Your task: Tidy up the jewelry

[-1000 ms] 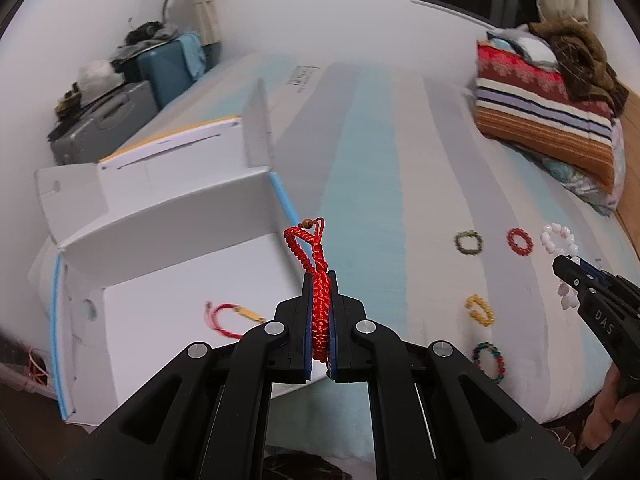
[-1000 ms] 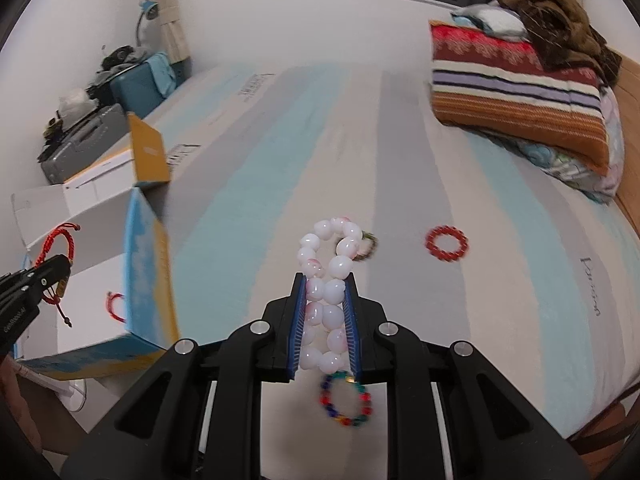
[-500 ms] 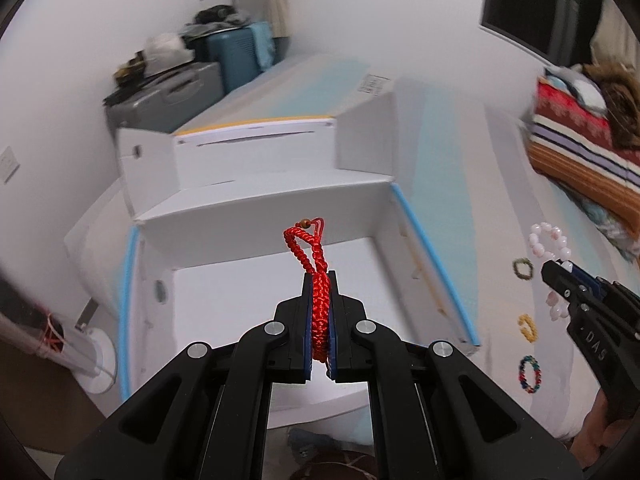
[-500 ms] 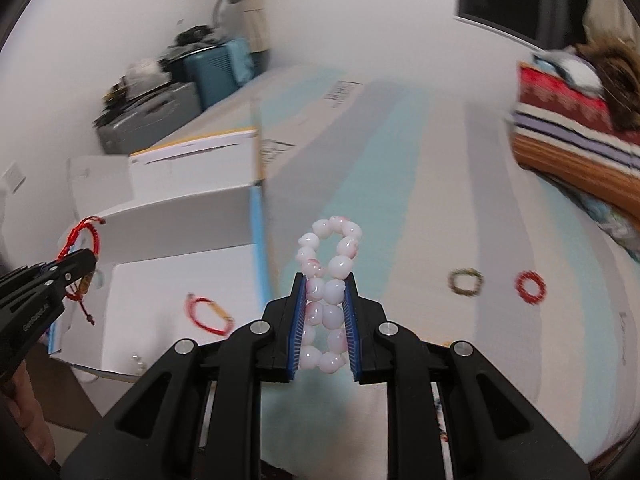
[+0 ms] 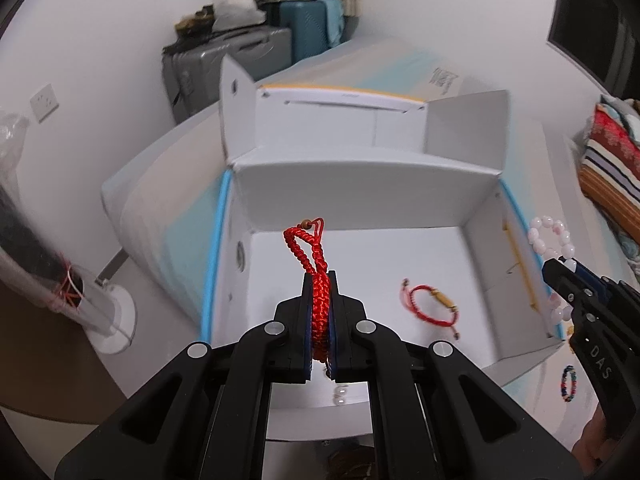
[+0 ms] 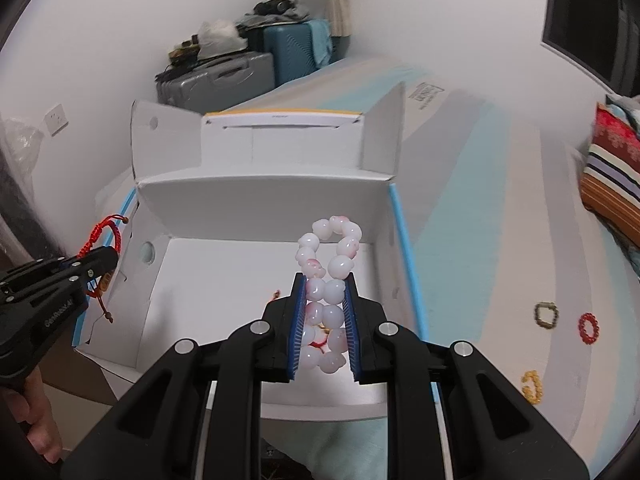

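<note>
The left tongs (image 5: 320, 304) are pressed together on a red braided cord bracelet (image 5: 314, 264), which stands upright between the pads with its loop end pointing forward and up. The right tongs (image 6: 325, 320) are pinching a pink-and-white bead bracelet (image 6: 330, 268), squeezed into a long figure-eight whose long axis runs along the fingers.

Both sets of tongs are held over the open white cardboard box (image 5: 360, 188) that sits at the edge of the bed (image 6: 500, 208). The floor of the box lies directly below and ahead of each held bracelet, so the coming move is judged to be a short descent and release, not a sideways reach. The left tongs are over the left half of the box and the right tongs (image 5: 560, 276) are over its right wall; which is nearer to the floor cannot be told.

Contents of the box:
- A thin red cord bracelet with a gold tube (image 5: 430, 306) is lying flat on the floor, right of centre.
- A small pale item (image 5: 340, 392) is seen close to the near wall, partly hidden by the left tongs.

Four bracelets are left on the bed outside the box: a dark olive one (image 6: 546, 315), a red bead one (image 6: 589, 328), a yellow one (image 6: 532, 388) and a multicoloured one (image 5: 568, 383).
</note>
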`<state>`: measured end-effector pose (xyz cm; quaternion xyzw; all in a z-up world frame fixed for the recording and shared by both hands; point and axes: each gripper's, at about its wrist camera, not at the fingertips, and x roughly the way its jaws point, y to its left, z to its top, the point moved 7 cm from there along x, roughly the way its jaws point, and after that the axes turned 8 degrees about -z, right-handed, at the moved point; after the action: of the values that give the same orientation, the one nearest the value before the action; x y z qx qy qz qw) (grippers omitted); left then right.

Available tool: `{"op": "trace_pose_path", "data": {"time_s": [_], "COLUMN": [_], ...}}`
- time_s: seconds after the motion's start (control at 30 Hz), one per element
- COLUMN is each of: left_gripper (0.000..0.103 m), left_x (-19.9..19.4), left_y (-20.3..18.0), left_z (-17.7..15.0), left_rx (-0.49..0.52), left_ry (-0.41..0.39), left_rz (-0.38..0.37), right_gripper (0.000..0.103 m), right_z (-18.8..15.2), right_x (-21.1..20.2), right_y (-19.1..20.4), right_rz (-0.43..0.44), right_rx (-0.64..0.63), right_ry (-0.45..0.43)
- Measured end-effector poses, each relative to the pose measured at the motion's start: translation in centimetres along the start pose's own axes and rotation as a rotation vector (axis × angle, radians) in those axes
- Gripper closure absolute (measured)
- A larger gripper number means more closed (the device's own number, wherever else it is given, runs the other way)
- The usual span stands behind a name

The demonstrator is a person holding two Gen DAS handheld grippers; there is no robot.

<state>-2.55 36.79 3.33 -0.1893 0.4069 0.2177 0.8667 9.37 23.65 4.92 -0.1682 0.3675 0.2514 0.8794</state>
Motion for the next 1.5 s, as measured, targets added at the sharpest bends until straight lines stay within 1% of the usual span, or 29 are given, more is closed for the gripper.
{"op": "trace_pose_path", "data": {"time_s": [0.17,0.27,0.53,0.67,0.83,1.03,1.1,1.17,1.23,1.27,1.3,1.33,1.37,1.43,1.47,1.5], "left_gripper": [0.098,0.098,0.098,0.098,0.098,0.097,0.096,0.095,0.088,0.078,0.072,0.071,0.069,0.059,0.042,0.036], "left_x": [1.6,2.5,6.1,7.3,8.0,8.4,8.3,8.1,8.0,7.8,7.7,7.5,7.4,7.1,6.7,6.3], "left_y": [1.2,1.3,1.8,2.2,2.3,2.2,2.3,2.4,2.4,2.5,2.6,2.5,2.5,2.1,2.1,2.1], "left_z": [-0.6,-0.8,-2.0,-2.4,-2.5,-2.6,-2.6,-2.6,-2.5,-2.4,-2.3,-2.3,-2.3,-2.2,-2.0,-1.9], "left_rx": [-0.012,-0.016,-0.023,-0.032,-0.035,-0.027,-0.034,-0.023,-0.026,-0.03,-0.033,-0.035,-0.035,-0.024,-0.021,-0.021], "left_ry": [0.027,0.042,0.111,0.136,0.151,0.165,0.16,0.155,0.152,0.146,0.139,0.135,0.137,0.129,0.11,0.093], "left_rz": [0.005,0.005,0.007,0.013,0.021,0.023,0.023,0.03,0.035,0.042,0.044,0.032,0.028,0.028,0.04,0.042], "right_gripper": [0.086,0.086,0.086,0.086,0.086,0.085,0.084,0.079,0.066,0.063,0.058,0.051,0.047,0.037,0.035,0.029], "right_z": [-0.5,-1.1,-2.9,-3.3,-3.7,-3.8,-4.0,-3.8,-3.7,-3.5,-3.5,-3.5,-3.6,-3.5,-3.6,-3.6], "right_x": [1.6,2.9,6.3,7.5,8.3,9.7,9.6,9.4,9.2,9.0,8.9,8.7,8.6,8.3,8.2,8.0], "right_y": [1.7,2.3,3.5,3.6,3.5,4.4,4.5,4.6,4.8,4.8,4.8,4.8,4.8,4.8,4.7,4.7], "right_rz": [0.012,0.019,0.028,0.035,0.03,0.027,0.026,0.03,0.03,0.025,0.028,0.03,0.026,0.021,0.024,0.025], "right_rx": [-0.029,-0.037,-0.083,-0.082,-0.079,-0.087,-0.087,-0.089,-0.096,-0.095,-0.095,-0.095,-0.099,-0.098,-0.098,-0.098], "right_ry": [0.019,0.049,0.116,0.143,0.172,0.199,0.201,0.196,0.188,0.183,0.179,0.176,0.173,0.163,0.161,0.158]}}
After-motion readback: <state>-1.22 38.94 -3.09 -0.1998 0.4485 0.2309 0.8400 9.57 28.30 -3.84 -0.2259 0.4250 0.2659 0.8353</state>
